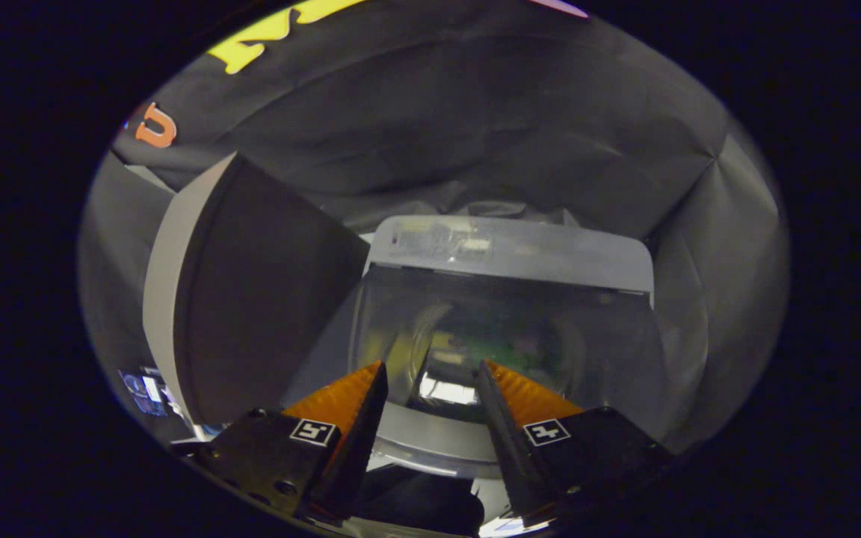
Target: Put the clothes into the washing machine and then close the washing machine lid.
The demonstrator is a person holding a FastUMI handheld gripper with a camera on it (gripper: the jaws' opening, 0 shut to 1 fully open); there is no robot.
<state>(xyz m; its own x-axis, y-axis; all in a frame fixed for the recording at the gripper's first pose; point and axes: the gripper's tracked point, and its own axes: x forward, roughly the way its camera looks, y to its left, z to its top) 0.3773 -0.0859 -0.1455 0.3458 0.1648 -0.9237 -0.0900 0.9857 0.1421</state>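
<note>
We are looking down along the gripper [430, 388] at the washer [513, 258], a top-loader with a pale control panel at its far side. The fingers are standing well apart with nothing between them; they are gripping nothing.

The lid [520, 336] appears to be lying flat over the tub, a dark see-through pane. Through it we are seeing the drum's round wall and some greenish, mottled stuff low in the middle, probably the clothes [490, 347], though glare is blurring it and we cannot tell for sure. A bright reflection is sitting on the pane just ahead of the fingertips.

To the left of the washer a dark panel [266, 299] with a pale edge is standing upright; we cannot tell what it belongs to.

Our reading: the loading step looks done, and the lid is looking down or nearly so. We are judging the job to be at or near its end. We cannot tell whether the front edge of the lid is fully seated against the pale rim [430, 441] showing between the fingers.

Next move, if any: pressing down on the lid's front edge with a fingertip to seat it, then lifting clear. Risk is slight: slipping on the glossy pane.
</note>
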